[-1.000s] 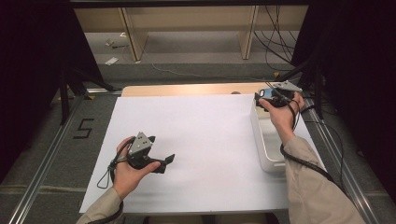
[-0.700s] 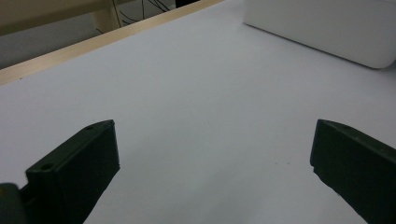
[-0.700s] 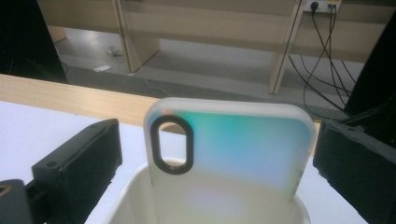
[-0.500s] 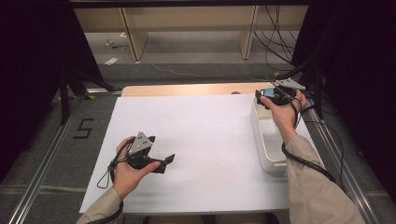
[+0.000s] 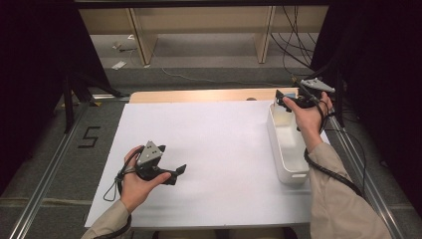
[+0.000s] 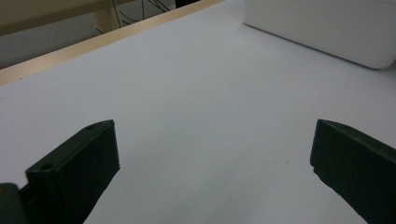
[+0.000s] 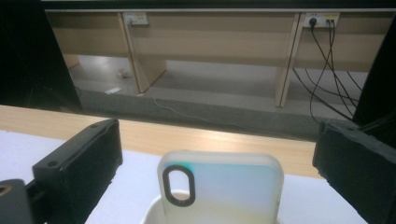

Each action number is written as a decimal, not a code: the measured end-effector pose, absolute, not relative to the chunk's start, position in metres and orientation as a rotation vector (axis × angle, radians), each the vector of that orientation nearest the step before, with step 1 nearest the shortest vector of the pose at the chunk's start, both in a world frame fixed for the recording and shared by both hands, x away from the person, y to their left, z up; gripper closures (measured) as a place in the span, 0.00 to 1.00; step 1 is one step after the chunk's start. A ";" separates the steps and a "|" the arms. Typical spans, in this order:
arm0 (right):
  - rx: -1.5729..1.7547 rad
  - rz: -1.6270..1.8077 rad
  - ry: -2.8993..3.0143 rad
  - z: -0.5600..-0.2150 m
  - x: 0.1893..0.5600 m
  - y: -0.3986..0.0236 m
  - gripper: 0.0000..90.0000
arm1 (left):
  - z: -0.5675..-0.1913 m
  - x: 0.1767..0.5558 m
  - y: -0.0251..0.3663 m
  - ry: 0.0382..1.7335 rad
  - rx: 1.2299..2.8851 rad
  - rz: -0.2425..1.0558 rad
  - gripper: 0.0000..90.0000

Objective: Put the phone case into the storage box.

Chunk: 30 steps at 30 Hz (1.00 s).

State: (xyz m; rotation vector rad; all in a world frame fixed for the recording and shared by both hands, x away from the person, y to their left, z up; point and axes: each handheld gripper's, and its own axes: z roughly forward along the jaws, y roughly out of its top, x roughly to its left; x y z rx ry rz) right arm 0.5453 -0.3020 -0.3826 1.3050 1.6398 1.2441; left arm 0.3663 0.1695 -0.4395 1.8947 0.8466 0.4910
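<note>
Your right gripper (image 5: 286, 97) is up at the upper right of the high view, over the far end of the long white plastic tub (image 5: 284, 149). Its jaws are wide apart and hold nothing. In the right gripper view, a pale see-through phone case with a dark oval hole (image 7: 222, 189) stands up in the tub's end, low in the middle of the frame, between the two jaws but not touching them.

Your left gripper (image 5: 178, 172) is at the lower left of the high view, down low on the white tabletop (image 5: 214, 144). Its jaws are wide apart too, with bare tabletop between them.
</note>
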 end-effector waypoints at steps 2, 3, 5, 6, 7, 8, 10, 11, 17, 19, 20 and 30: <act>1.302 1.250 1.634 -0.380 0.544 -0.303 0.03 | -0.440 0.366 0.170 0.847 1.894 0.490 0.01; 1.306 1.251 1.632 -0.379 0.543 -0.303 0.03 | -0.440 0.366 0.170 0.847 1.894 0.490 0.01; 1.308 1.259 1.635 -0.378 0.542 -0.304 0.03 | -0.440 0.366 0.170 0.847 1.895 0.490 0.01; 1.309 1.256 1.635 -0.377 0.541 -0.304 0.04 | -0.440 0.366 0.170 0.848 1.894 0.490 0.01; 1.311 1.254 1.636 -0.377 0.540 -0.305 0.04 | -0.439 0.366 0.170 0.849 1.892 0.490 0.01; 1.313 1.254 1.638 -0.377 0.540 -0.305 0.04 | -0.439 0.366 0.170 0.849 1.892 0.491 0.01; 1.316 1.260 1.637 -0.376 0.538 -0.306 0.05 | -0.439 0.366 0.170 0.848 1.891 0.491 0.01; 1.317 1.254 1.642 -0.376 0.537 -0.307 0.05 | -0.439 0.366 0.170 0.848 1.891 0.491 0.01; 1.318 1.256 1.654 -0.375 0.530 -0.309 0.07 | -0.439 0.366 0.170 0.848 1.890 0.491 0.01; 1.310 1.250 1.666 -0.375 0.527 -0.309 0.07 | -0.439 0.366 0.170 0.848 1.891 0.492 0.01; 1.307 1.248 1.675 -0.375 0.524 -0.309 0.08 | -0.439 0.366 0.170 0.848 1.891 0.492 0.01; 1.291 1.247 1.737 -0.382 0.507 -0.307 0.09 | -0.438 0.365 0.169 0.845 1.893 0.496 0.01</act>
